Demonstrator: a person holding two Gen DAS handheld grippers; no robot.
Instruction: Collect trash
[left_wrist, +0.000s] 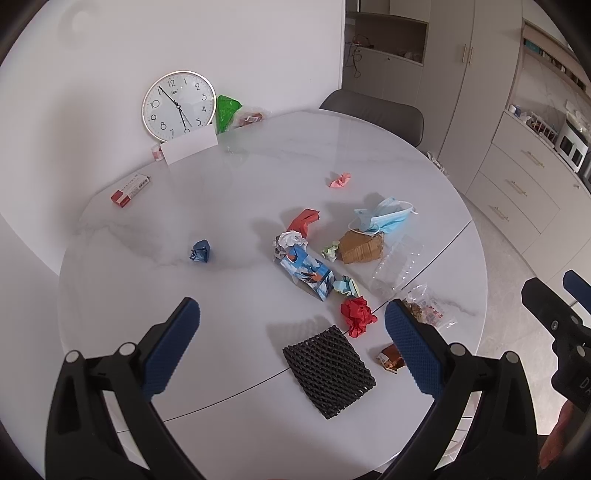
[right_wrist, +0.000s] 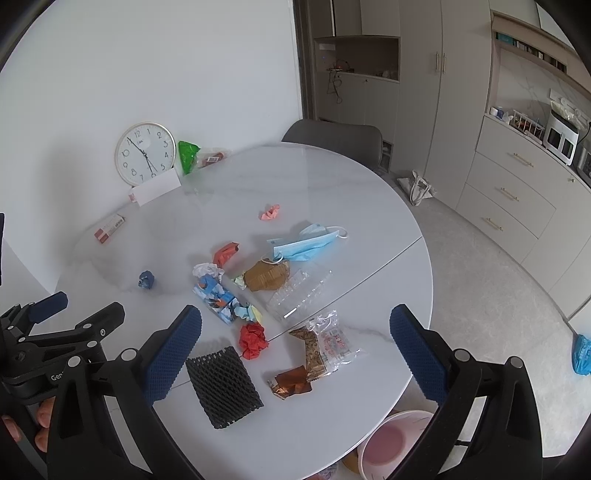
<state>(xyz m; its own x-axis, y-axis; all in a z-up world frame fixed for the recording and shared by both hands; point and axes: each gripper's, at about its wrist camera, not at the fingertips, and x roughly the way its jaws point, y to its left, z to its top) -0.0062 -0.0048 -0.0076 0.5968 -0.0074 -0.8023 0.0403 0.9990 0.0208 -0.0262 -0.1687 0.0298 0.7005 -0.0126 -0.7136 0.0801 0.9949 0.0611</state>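
Observation:
Trash lies scattered on a round white marble table: a black foam net, a red paper ball, a blue printed carton, a blue paper ball, a face mask, a brown wad, a clear plastic tray, a snack wrapper and a brown foil wrapper. My left gripper is open and empty above the net. My right gripper is open and empty above the wrappers. A pink bin stands under the table's edge.
A wall clock, a white card, a green bag and a red-and-white box stand at the table's far side. A grey chair stands behind the table. Cabinets line the right wall.

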